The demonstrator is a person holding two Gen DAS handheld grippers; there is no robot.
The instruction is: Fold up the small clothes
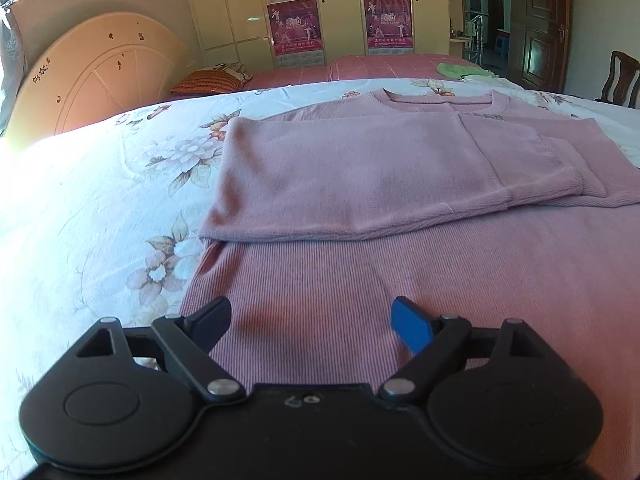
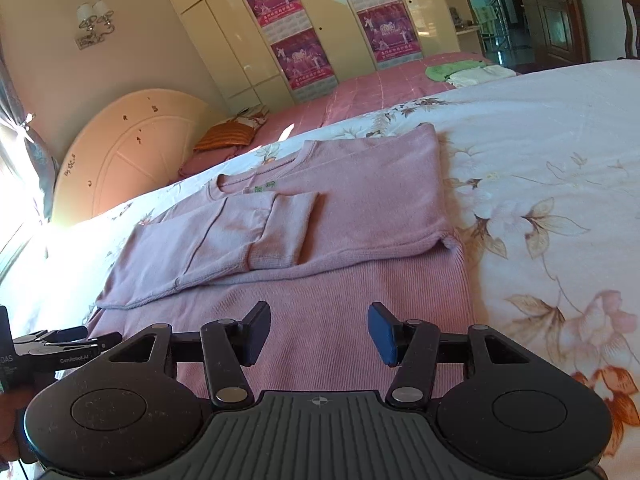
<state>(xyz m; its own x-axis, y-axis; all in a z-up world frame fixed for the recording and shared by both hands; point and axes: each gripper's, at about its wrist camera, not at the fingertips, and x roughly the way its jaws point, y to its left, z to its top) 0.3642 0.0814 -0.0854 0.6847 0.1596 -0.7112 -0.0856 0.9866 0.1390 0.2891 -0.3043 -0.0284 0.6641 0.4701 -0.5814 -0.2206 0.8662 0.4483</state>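
A pink ribbed sweater (image 1: 380, 168) lies flat on a floral bedsheet (image 1: 100, 200), neck far from me, both sleeves folded across the chest. My left gripper (image 1: 312, 320) is open and empty, low over the sweater's near hem at its left side. In the right wrist view the same sweater (image 2: 340, 208) lies ahead. My right gripper (image 2: 318, 332) is open and empty over the hem's right part. The left gripper (image 2: 72, 340) shows at the left edge of that view.
A second bed with a pink cover (image 1: 380, 66) stands behind, with an orange pillow (image 1: 212, 82) and green and white cloths (image 1: 460, 70). A curved headboard (image 1: 100, 76) is at left, wardrobes (image 1: 320, 4) at the back, a chair (image 1: 620, 80) at right.
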